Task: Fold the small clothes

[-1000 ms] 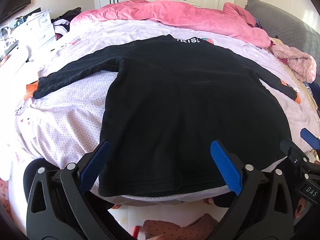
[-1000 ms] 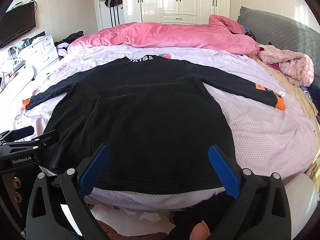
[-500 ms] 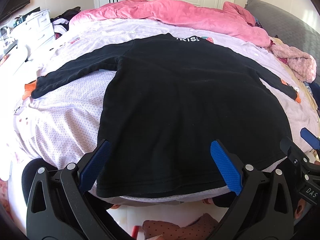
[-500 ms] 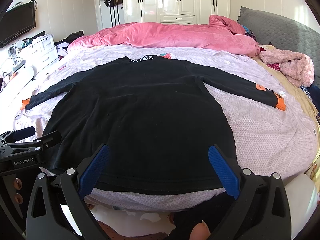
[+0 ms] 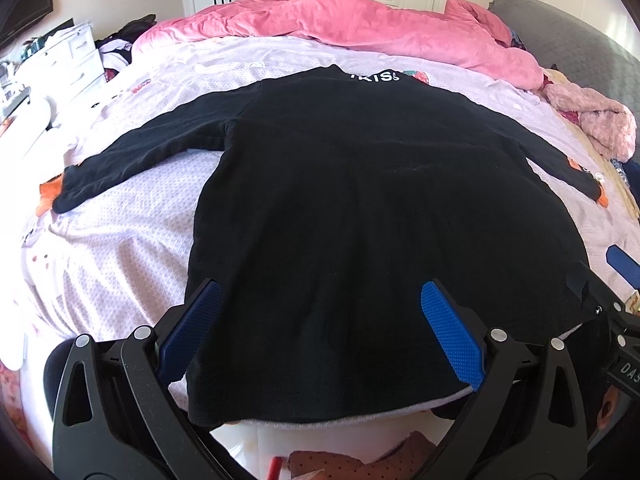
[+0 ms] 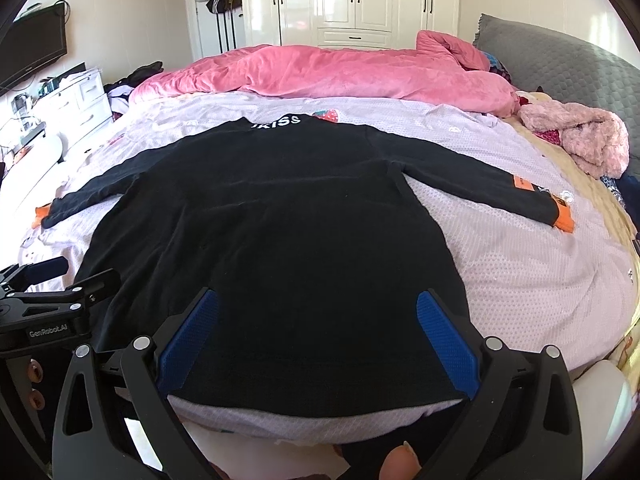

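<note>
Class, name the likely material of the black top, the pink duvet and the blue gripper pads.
Black top: matte knit, probably cotton; it lies limp. Pink duvet: plush, velvety sheen. Left gripper pads: likely rubber, with a dotted texture.

Bright daylight, coming from the left side; left edge of both views blown out white, dresser washed. Glare on the wardrobe doors. Black shirt underexposed, folds barely readable, white collar lettering still legible. Bedsheet evenly lit, texture crisp. Strong fisheye bend, bed curves, dark vignette in corners. Focus sharp mid-frame. Slight softness at the rim. No motion blur.
</note>
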